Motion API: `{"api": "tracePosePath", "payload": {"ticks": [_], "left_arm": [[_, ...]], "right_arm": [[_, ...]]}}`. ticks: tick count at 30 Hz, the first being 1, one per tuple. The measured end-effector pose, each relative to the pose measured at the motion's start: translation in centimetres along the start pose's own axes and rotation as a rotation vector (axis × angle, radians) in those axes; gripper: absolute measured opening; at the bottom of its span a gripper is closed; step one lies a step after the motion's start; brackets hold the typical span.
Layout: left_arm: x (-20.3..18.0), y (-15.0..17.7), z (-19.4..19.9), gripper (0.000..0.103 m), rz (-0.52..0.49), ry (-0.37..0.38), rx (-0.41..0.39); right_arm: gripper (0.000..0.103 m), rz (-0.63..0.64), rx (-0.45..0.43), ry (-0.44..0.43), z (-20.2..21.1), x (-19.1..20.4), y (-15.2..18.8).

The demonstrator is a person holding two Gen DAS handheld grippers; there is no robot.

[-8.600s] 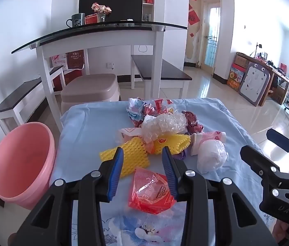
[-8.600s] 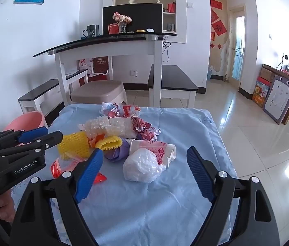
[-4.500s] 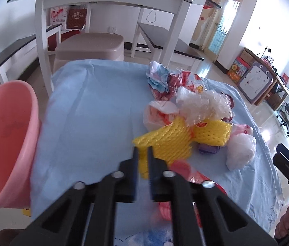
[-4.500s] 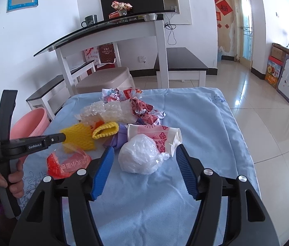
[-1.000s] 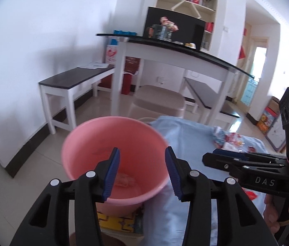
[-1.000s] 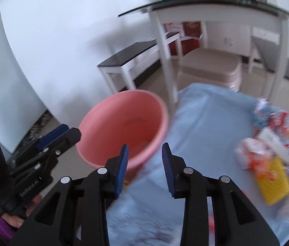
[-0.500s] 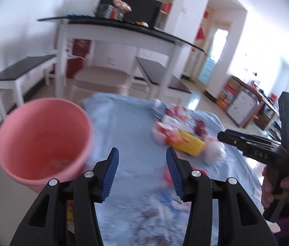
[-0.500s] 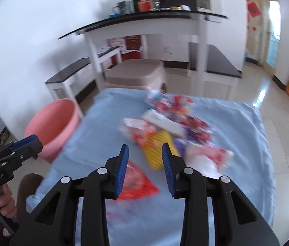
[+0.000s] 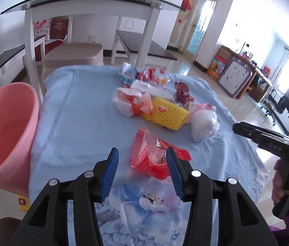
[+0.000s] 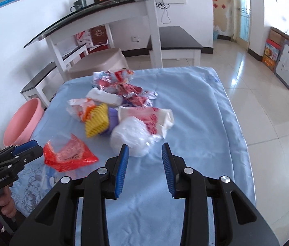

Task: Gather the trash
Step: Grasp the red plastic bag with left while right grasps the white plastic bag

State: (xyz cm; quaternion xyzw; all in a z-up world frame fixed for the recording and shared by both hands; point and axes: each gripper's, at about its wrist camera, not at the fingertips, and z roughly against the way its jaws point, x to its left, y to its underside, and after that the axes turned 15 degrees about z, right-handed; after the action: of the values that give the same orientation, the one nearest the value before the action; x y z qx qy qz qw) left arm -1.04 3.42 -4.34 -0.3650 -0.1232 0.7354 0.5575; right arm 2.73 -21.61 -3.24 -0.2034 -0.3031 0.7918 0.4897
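Observation:
A pile of trash lies on the blue-covered table: a red plastic wrapper, a yellow foam net, a white plastic ball and crumpled wrappers. A pink bin stands at the table's left edge. My left gripper is open and empty, its jaws just short of the red wrapper. My right gripper is open and empty, close behind the white plastic ball. The yellow net and pink bin also show there.
A white desk with a glass top and a beige stool stand behind the table. Dark benches flank them. Tiled floor lies to the right.
Both grippers have swung from over the pink bin back to the table. The left now faces the red wrapper, the right the white plastic ball. One yellow net is gone from the pile.

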Motion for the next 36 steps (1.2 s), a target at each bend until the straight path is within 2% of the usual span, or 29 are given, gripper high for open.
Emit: {"api": "tracePosePath", "payload": {"ticks": [3,6,8,11,21,24,29,34,35,36], "left_arm": [[-0.1,0.2,-1.0,0.046,-0.012,-0.025,0.015],[0.0,0.5,-1.7,0.03,-0.011,-0.036,0.036],[0.0,0.7,-2.0,0.01,-0.014,-0.047,0.045],[0.0,1.0,-1.9,0.005,-0.03,-0.071,0.032],[0.3,-0.1,1.2,0.002,0.002,-0.049,-0.059],[0.2,-0.2,2.0,0.002,-0.013,-0.051,-0.083],[0.2,-0.1,2.7,0.002,-0.01,-0.037,-0.09],[0.2,0.0,2.9,0.002,-0.005,-0.036,-0.09],[0.3,0.0,2.9,0.002,-0.004,-0.033,-0.091],[0.4,0.1,3.0,0.002,0.0,-0.03,-0.092]], "right_arm": [[0.035,-0.013,-0.006,-0.028,-0.2,-0.1,0.1],[0.035,0.002,-0.011,-0.042,-0.6,0.1,-0.1],[0.035,0.006,-0.013,-0.053,-1.0,0.2,-0.3],[0.035,0.007,-0.016,-0.065,-1.2,0.3,-0.3],[0.035,0.014,-0.026,-0.093,-1.9,0.2,-1.1],[0.046,0.02,-0.019,-0.101,-2.6,0.3,-1.7],[0.046,0.061,-0.008,-0.088,-4.1,0.9,-2.4],[0.046,0.092,0.031,-0.126,-5.6,1.7,-1.6],[0.045,0.102,0.025,-0.13,-5.4,1.9,-1.4],[0.037,0.107,0.02,-0.131,-5.1,2.1,-1.2]]}}
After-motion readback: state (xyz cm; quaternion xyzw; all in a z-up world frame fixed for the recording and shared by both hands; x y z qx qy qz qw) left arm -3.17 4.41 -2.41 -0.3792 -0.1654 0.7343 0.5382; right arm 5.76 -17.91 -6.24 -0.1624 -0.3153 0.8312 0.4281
